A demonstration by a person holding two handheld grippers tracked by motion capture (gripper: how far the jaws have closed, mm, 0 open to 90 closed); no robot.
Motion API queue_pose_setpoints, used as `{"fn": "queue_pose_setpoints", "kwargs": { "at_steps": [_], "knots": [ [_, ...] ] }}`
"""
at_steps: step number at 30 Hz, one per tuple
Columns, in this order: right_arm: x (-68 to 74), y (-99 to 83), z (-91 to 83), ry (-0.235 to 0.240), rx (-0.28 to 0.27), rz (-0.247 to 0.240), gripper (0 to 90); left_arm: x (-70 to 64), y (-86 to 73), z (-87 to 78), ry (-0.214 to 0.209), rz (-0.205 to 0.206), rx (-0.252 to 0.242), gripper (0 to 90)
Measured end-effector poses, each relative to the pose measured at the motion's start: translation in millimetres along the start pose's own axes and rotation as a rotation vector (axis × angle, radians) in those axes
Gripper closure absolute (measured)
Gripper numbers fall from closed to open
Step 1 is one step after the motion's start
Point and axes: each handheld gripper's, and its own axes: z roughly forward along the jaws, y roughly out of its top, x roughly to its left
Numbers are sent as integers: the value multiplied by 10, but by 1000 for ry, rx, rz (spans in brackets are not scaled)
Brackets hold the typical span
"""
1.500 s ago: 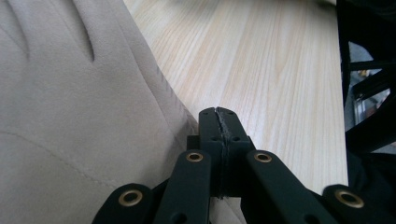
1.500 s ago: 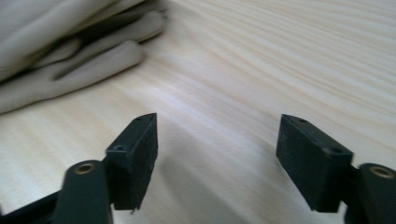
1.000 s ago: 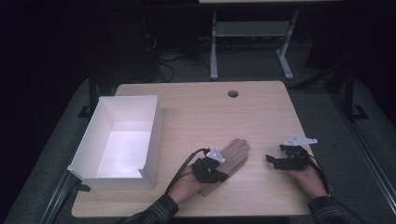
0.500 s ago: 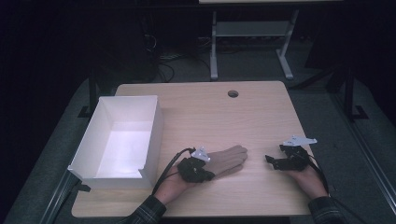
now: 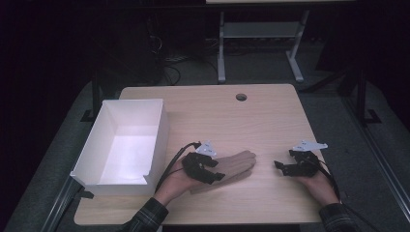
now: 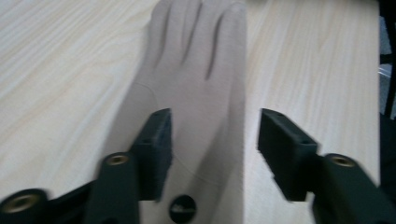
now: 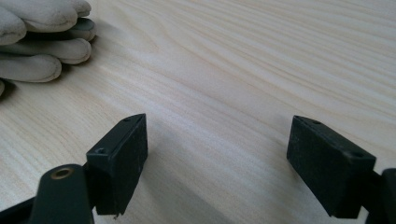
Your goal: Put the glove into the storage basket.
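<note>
**Left tool lined up over the glove's cuff**

While its jaws stand apart with nothing between them pinched yet, the left tool [image 6: 212, 154] sits low over the cuff end of a tan glove [image 6: 191, 88], one jaw over the fabric and the other just past its edge. From above, the same left tool [image 5: 205, 166] covers the glove's [image 5: 237, 163] wrist end, and the fingers point away toward the right. The glove lies flat on the table [image 5: 261, 121], near the front edge, between the two hands.

This looks like the reach-and-grasp step: the tool is placed, but the grip is not yet made. The next move probably calls for settling the jaws onto the cuff and closing on a fold of fabric, thin and flat as it lies.

The right tool [image 7: 233, 163] rests wide open and empty on the wood, apart from the glove's fingertips [image 7: 42, 44]. A white box [image 5: 123, 145], open-topped and empty, stands to the left, a likely destination.
</note>
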Motion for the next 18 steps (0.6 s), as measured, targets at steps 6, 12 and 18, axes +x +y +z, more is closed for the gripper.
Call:
{"fn": "queue_pose_setpoints", "kwargs": {
  "at_steps": [6, 12, 18],
  "knots": [
    [1, 0, 0, 0, 0, 1, 202, 95, 68, 154, -2, 42, 0, 214],
    [3, 1, 1, -1, 2, 0, 202, 148, 29, 270, -7, 68, 45, 160],
    [5, 2, 2, -1, 2, 0, 202, 150, 1, 355, 10, 62, 54, 137]
  ]
}}
